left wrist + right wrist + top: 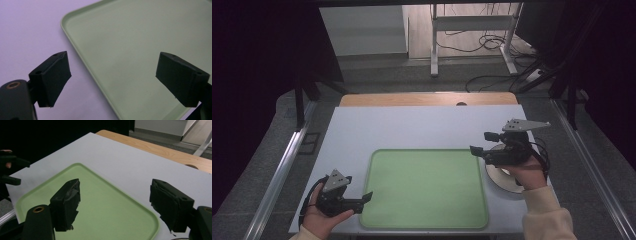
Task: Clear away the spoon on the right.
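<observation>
A light green tray (427,187) lies empty on the white table top (412,125), near its front edge. My left gripper (363,200) rests low at the tray's front left corner, jaws open with nothing between them. The left gripper view looks over that corner of the tray (140,37), and the left gripper (112,77) stands wide there. My right gripper (481,142) is held above the tray's right rim, pointing left, open and empty. In the right gripper view the right gripper (115,202) spans the tray (100,215), with the other gripper (10,170) far off at left.
A round whitish dish (499,177) lies on the table under my right hand, just right of the tray. A wooden strip (427,99) runs along the table's far edge. Metal rails flank the table; desk legs and cables stand on the floor behind.
</observation>
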`<action>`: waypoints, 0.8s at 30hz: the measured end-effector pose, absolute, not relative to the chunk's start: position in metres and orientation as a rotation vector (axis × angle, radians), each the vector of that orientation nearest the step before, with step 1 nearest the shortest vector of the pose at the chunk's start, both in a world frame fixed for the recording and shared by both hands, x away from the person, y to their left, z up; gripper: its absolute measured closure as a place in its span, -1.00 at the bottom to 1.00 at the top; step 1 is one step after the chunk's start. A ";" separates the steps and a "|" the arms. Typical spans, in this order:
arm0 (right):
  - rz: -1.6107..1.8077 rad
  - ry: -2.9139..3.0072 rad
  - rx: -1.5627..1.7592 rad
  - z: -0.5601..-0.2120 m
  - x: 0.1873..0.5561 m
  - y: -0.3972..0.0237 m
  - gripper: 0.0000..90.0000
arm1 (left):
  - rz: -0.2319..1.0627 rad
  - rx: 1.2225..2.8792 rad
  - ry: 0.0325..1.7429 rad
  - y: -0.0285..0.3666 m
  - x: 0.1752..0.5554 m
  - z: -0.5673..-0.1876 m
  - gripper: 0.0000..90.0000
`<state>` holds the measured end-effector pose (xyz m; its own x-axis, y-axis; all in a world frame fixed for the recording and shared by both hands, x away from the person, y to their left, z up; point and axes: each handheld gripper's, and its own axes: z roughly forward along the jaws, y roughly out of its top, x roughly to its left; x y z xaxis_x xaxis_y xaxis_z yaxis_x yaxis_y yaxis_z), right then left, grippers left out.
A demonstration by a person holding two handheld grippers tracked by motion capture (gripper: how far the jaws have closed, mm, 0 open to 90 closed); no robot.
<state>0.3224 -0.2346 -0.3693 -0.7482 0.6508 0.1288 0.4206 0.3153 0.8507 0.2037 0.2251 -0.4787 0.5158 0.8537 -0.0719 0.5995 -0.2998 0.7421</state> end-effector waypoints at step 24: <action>1.389 2.233 1.114 -0.368 0.357 -0.279 -0.46 | 0.450 2.008 1.185 0.226 0.199 -0.476 -0.74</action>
<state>0.3573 -0.2787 -0.3678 -0.6617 0.7343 0.1517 0.4606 0.2385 0.8549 0.1995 0.2264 -0.4761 0.5098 0.8574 -0.0705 0.5945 -0.2919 0.7492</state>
